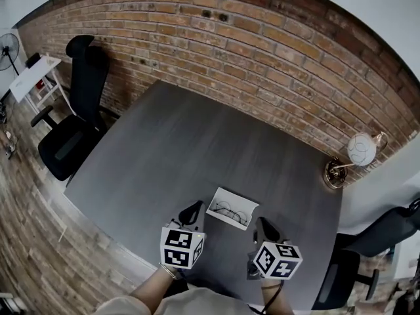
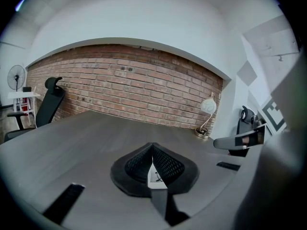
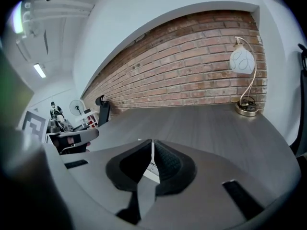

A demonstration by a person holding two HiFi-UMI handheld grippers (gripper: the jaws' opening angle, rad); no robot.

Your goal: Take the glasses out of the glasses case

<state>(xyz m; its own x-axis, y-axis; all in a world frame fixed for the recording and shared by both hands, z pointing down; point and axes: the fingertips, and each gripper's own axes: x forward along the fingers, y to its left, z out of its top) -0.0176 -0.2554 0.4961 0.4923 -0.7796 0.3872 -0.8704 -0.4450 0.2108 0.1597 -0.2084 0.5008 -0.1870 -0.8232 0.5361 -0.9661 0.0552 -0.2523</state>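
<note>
Lamp [image 1: 360,149], black chair [image 1: 69,133] — perhaps a fan [image 1: 8,46].

A red brick wall [image 1: 249,38] runs behind the dark grey tabletop [image 1: 197,143], with plain white wall [image 1: 374,5] above it. A lamp [image 1: 359,151] with a white globe shade and brass base stands at the tabletop's far right corner. One black office chair [image 1: 72,130] sits at the left, another [image 1: 377,231] at the right. A white shelf unit [image 1: 36,77] and a fan [image 1: 8,48] stand beyond. The floor [image 1: 29,241] is wood plank.
</note>
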